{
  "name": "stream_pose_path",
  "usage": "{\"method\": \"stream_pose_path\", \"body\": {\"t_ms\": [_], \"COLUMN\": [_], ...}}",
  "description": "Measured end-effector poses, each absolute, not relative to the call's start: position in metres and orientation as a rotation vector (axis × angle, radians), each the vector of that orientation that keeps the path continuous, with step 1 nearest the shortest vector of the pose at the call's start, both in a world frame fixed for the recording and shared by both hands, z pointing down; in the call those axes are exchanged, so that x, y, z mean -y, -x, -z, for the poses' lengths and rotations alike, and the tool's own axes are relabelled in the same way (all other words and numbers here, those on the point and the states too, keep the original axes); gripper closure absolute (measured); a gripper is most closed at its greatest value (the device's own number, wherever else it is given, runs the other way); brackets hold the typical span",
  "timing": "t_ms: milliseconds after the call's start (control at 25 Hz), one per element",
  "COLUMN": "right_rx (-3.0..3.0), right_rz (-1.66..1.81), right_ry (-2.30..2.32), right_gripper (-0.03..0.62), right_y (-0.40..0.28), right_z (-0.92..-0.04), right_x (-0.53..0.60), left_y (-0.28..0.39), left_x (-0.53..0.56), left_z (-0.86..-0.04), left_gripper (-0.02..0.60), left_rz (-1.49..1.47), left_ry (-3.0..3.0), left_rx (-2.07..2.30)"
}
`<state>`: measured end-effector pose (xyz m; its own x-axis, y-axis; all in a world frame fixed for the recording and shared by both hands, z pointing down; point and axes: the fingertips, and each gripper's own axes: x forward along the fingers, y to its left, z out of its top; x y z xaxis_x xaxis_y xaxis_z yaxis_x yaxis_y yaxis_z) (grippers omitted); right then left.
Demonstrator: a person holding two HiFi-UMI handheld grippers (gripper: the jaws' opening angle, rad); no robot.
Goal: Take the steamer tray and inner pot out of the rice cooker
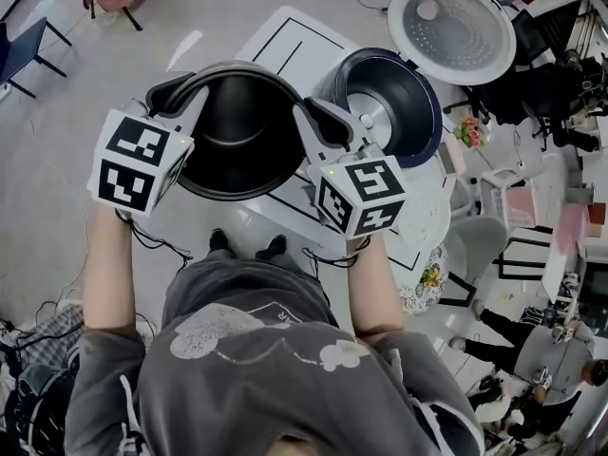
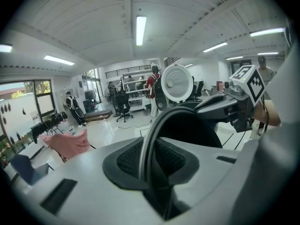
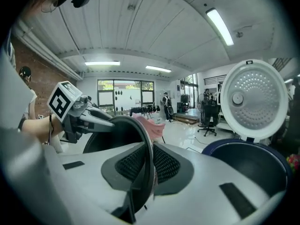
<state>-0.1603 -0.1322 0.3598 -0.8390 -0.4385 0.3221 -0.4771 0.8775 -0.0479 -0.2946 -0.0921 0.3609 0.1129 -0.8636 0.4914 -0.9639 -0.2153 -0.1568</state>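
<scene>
In the head view the black inner pot (image 1: 237, 131) hangs in the air to the left of the open rice cooker (image 1: 399, 98), clear of its well. My left gripper (image 1: 179, 93) is shut on the pot's left rim, and my right gripper (image 1: 318, 122) is shut on its right rim. The left gripper view shows the thin rim (image 2: 152, 125) pinched between the black pads of my left gripper (image 2: 149, 159), with the right gripper (image 2: 225, 109) across the pot. The right gripper view shows the rim (image 3: 149, 135) clamped in my right gripper (image 3: 144, 165). No steamer tray is clearly seen.
The cooker's round lid (image 1: 451, 28) stands raised behind its dark blue body. The cooker sits on a white table (image 1: 294, 36) marked with black lines. A pale round item (image 1: 426, 218) lies by my right wrist. Chairs, desks and people stand farther off.
</scene>
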Motion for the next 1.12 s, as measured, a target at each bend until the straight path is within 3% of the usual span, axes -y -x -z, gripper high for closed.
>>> {"method": "stream_pose_path", "body": {"t_ms": [360,1120], "right_rx": [2.589,2.48], "right_rz": [-0.338,-0.264], "right_ry": [-0.75,-0.822], "right_gripper": [0.523,0.516], "right_y": [0.141,0.176], "right_z": [-0.437,-0.475], "right_x": [0.135,0.185], "left_y": [0.278,0.31], "left_x": [0.104,0.152], "left_z": [-0.445,-0.51], "left_gripper": [0.503,0.503], "left_rz": [-0.754,-0.629], "left_ry": [-2.192,-2.081], "left_rx": [1.594,1.409]}}
